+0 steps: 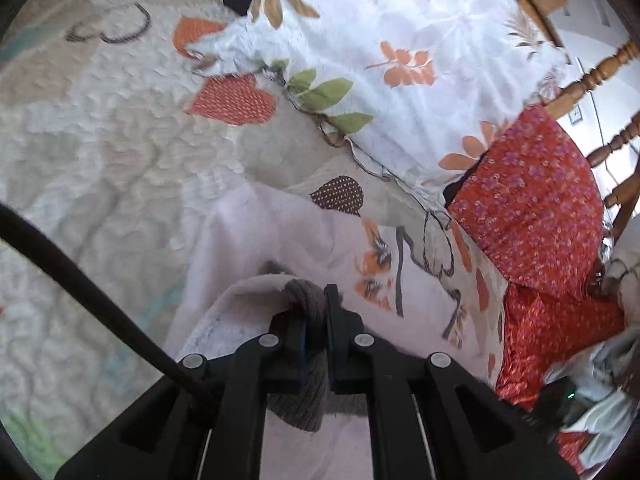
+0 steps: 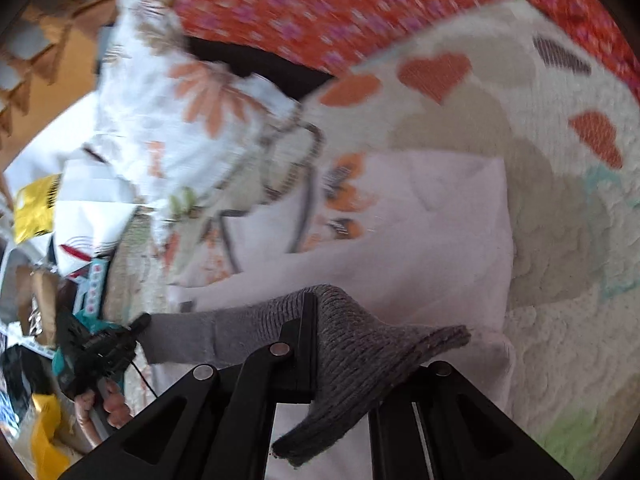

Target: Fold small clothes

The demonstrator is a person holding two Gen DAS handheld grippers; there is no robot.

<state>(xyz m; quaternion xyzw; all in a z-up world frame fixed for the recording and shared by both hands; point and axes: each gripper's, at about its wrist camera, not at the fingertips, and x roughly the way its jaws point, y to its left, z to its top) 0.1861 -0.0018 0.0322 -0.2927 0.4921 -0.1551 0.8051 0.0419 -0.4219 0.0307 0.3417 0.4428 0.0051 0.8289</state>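
A small pale pink garment with orange print [image 1: 280, 236] lies on a quilted bedspread. My left gripper [image 1: 314, 312] is shut on its grey ribbed hem [image 1: 308, 360], with pink fabric bunched over the left finger. In the right wrist view the same garment [image 2: 420, 232] lies spread ahead, and my right gripper [image 2: 320, 308] is shut on the grey ribbed hem [image 2: 352, 352], which drapes over the right finger. The left gripper [image 2: 100, 348] shows at the lower left of that view, holding the other end of the grey band.
The cream quilt with orange hearts [image 1: 100, 152] covers the bed. A white floral pillow [image 1: 400, 60] and a red floral cloth [image 1: 536, 208] lie to the right, by a wooden chair [image 1: 592, 76]. Clutter and a yellow packet [image 2: 36, 208] lie beyond the bed edge.
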